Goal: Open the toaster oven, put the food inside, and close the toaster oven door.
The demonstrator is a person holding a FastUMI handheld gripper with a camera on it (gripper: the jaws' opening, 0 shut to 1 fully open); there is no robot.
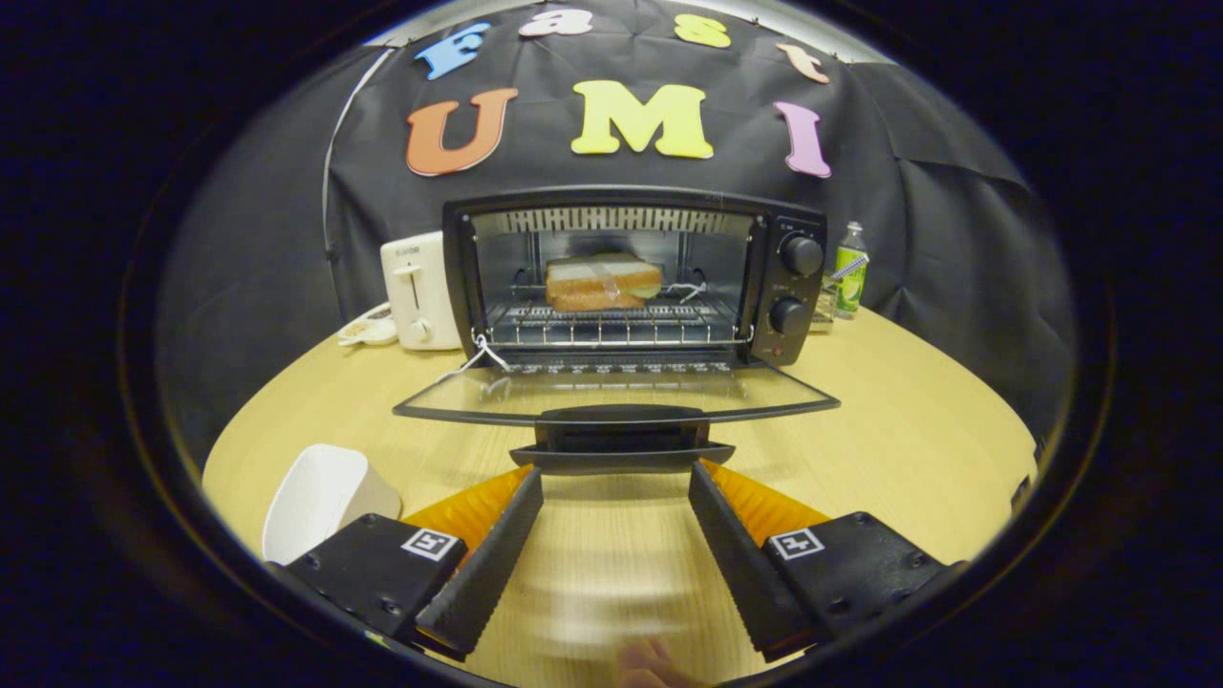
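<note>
A black toaster oven (631, 277) stands on the round wooden table (908, 449) with its glass door (611, 394) dropped down flat toward me. On the wire rack inside lies a sandwich (602, 283) in clear wrap. The door's black handle (621, 438) sticks out at the front edge, just ahead of my fingertips. My gripper (616, 478) is open, its fingers spread to about the handle's width, with nothing between them. The fingertips sit right under the handle's ends; contact I cannot make out.
A white toaster (417, 291) and a small white dish (368, 330) stand left of the oven. A green bottle (849, 269) stands to its right. A white bowl-like container (320, 497) lies on the table beside my left finger. A fingertip of a hand (650, 664) shows below.
</note>
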